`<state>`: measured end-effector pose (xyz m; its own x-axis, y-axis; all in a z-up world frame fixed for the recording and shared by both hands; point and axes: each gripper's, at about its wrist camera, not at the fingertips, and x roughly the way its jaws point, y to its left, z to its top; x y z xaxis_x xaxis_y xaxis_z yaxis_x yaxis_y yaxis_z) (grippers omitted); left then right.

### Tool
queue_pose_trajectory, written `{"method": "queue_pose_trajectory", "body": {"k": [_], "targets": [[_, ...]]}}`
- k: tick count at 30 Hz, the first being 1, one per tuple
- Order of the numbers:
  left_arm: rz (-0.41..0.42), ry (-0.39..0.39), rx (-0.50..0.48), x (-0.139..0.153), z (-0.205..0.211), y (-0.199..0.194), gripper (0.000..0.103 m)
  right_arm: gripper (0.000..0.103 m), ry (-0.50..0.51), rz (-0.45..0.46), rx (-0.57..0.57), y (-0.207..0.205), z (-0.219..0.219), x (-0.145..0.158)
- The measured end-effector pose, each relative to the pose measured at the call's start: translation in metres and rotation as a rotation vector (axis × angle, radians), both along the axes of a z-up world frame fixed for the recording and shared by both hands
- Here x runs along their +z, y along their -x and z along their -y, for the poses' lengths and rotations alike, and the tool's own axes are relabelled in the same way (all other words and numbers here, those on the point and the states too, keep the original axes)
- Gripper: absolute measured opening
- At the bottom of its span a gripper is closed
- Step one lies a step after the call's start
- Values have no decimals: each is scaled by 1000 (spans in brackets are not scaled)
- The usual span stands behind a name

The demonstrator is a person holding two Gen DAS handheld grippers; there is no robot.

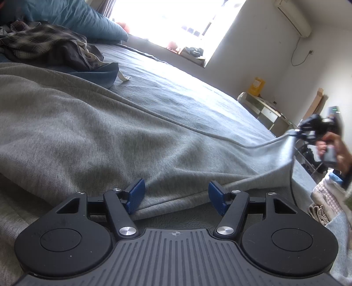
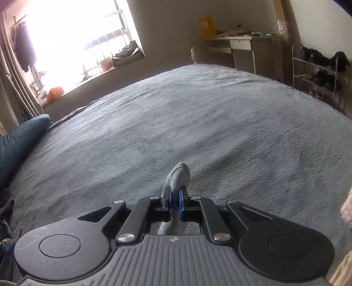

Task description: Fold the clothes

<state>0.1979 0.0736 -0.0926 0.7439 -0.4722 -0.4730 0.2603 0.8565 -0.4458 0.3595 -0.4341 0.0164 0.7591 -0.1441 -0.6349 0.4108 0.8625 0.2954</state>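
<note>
My left gripper (image 1: 176, 196) rests low on the bed (image 1: 193, 92) with its jaws standing wide. The hem of the grey garment (image 1: 92, 132) lies between the blue pads (image 1: 135, 195), and I cannot tell whether either pad touches the cloth; nothing is clamped.

The garment is a soft, heathered grey knit, thick like sweatshirt fabric. It spreads over the near part of the bed in broad, shallow wrinkles, and a stitched seam runs slantwise across it toward the right. Its near edge is doubled under in a loose fold just ahead of my left gripper.

My right gripper (image 2: 175, 199) is pinched tight on a corner of the garment (image 2: 179, 176); a small rounded bunch of grey cloth pokes up past the pads. In the left view that corner is lifted off the bed at the right edge, the cloth pulled into a taut ridge up to the gripper (image 1: 308, 129), with my hand (image 1: 336, 151) behind it, blurred.

A heap of plaid clothes (image 1: 44, 41) lies at the far left of the bed, beside a blue pillow (image 1: 88, 19).
</note>
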Motion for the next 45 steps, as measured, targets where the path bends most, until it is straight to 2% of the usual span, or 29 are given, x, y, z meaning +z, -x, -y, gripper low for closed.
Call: {"method": "queue_pose_trajectory", "body": {"k": [2,4,5,8,12,15,17,20,24,31,36,39,41,43,45], "targets": [[0,1,-1,-1,0,0,64,15,-72,-23,73,-24,3,-19],[-1,2,-2,-1,0,0,64,37,-92,-75,100,-38,3,-33],[-1,2,-2,-1,0,-1,64,41,-84,-82,87,-37,4,-35],[0,0,-2,-1,0,-1,64,42,-132,-19,54,-11,18,-31],[0,-1,-1,-1,0,-2,64,42,-263,-17,-20,40,46,-21],[1,-4,0,-1,1,-1,64,42,-401,-48,-57,72,64,-27],[2,-4,0,-1,1,-1,64,42,-452,-103,-70,80,68,-38],[3,-4,1,-1,1,-1,64,43,-519,-160,-102,76,70,-62],[1,2,0,-1,0,-2,64,43,-686,-185,-142,63,71,-96],[-1,7,-2,-1,-1,-3,64,43,-863,-144,-124,57,67,-107],[-2,10,-2,-1,-2,-3,64,43,-969,-99,-184,58,75,-117],[-2,11,-2,-2,-1,-3,64,43,-924,-101,-187,50,71,-121],[-3,13,-2,-2,-2,-3,64,36,-870,-119,-177,43,66,-123],[-4,18,-2,-2,-3,-3,64,12,-782,-135,-147,36,59,-119],[-5,22,-3,-2,-3,-3,64,10,-647,-141,-108,35,50,-102]]}}
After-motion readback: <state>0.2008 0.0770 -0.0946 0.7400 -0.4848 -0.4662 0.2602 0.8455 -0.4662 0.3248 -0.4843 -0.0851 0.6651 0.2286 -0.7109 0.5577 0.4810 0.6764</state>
